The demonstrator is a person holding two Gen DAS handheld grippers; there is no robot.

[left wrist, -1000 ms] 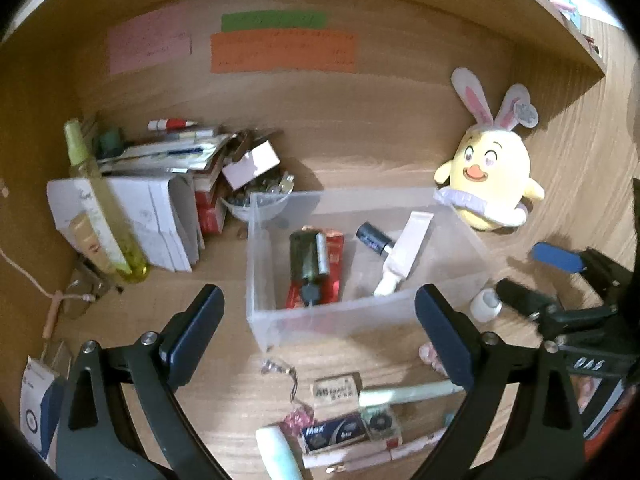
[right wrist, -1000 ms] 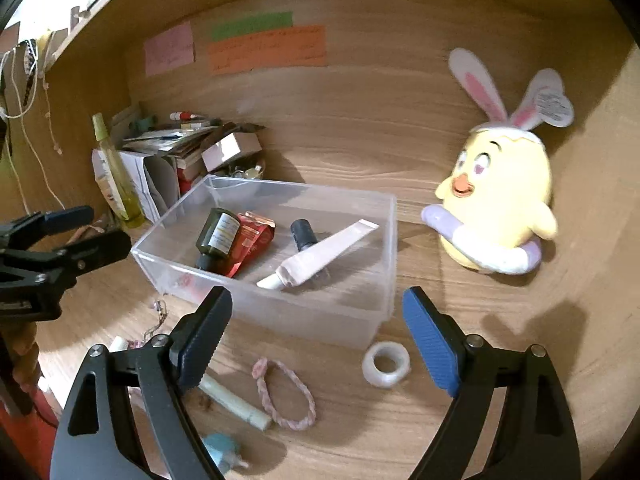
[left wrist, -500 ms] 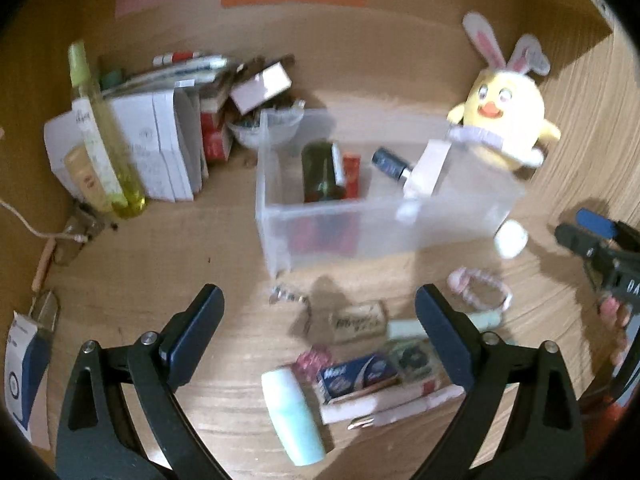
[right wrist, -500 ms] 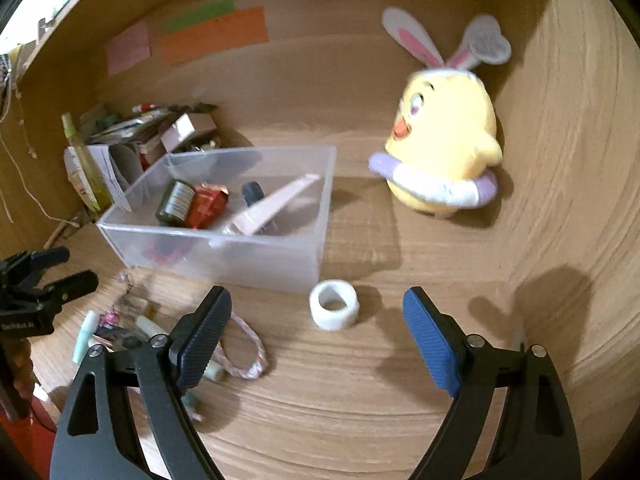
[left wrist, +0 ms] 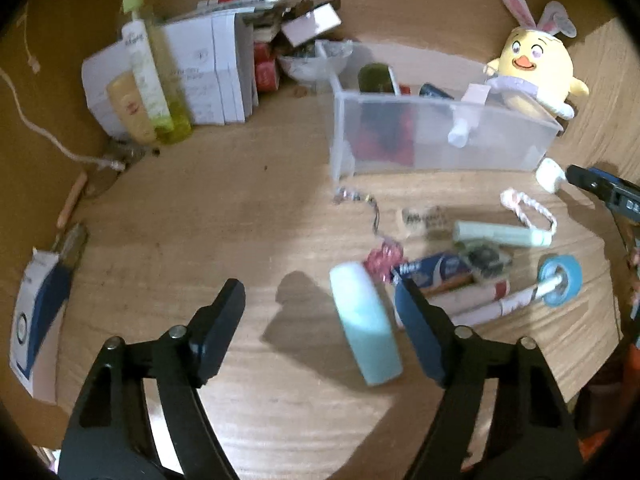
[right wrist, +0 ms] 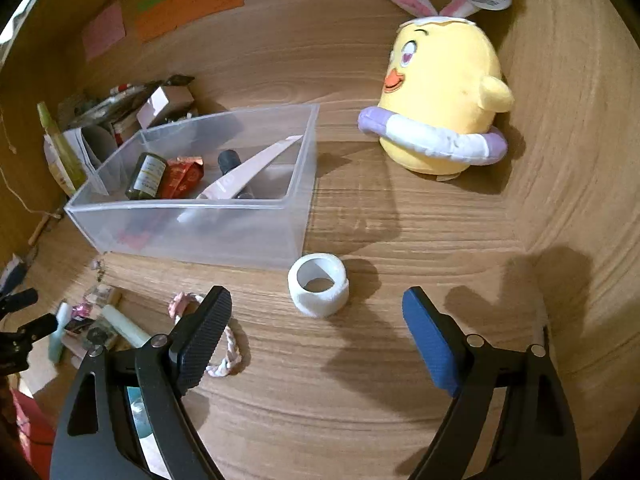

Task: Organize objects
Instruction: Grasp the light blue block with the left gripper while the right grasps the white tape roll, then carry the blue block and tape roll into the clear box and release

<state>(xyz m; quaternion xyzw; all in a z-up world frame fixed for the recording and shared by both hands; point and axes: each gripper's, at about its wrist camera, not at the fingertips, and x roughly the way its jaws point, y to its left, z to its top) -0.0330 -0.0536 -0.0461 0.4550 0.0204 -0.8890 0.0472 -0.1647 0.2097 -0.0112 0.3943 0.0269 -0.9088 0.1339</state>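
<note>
A clear plastic bin (left wrist: pixel 440 148) (right wrist: pixel 192 232) holds a dark bottle (right wrist: pixel 146 176), a red packet (right wrist: pixel 182 176) and a pale tube (right wrist: pixel 244 178). My left gripper (left wrist: pixel 320 304) is open and empty above the desk, with a mint tube (left wrist: pixel 366 320) lying between its fingers near the right one. My right gripper (right wrist: pixel 316 324) is open and empty just before a white tape roll (right wrist: pixel 319 290). A pink braided band (right wrist: pixel 224 344) (left wrist: pixel 528 208), a blue tape roll (left wrist: pixel 558 280) and several small items (left wrist: pixel 448 276) lie in front of the bin.
A yellow bunny-eared plush (right wrist: pixel 440 100) (left wrist: pixel 532 68) stands at the back right. Boxes, papers and a yellow-green bottle (left wrist: pixel 156 80) crowd the back left. A blue-white box (left wrist: pixel 36 320) lies at the left edge. Wooden walls close in behind and right.
My left gripper has pulled back and tilted down over the loose items, with the mint tube now between its fingers. My right gripper has moved closer to the white tape roll.
</note>
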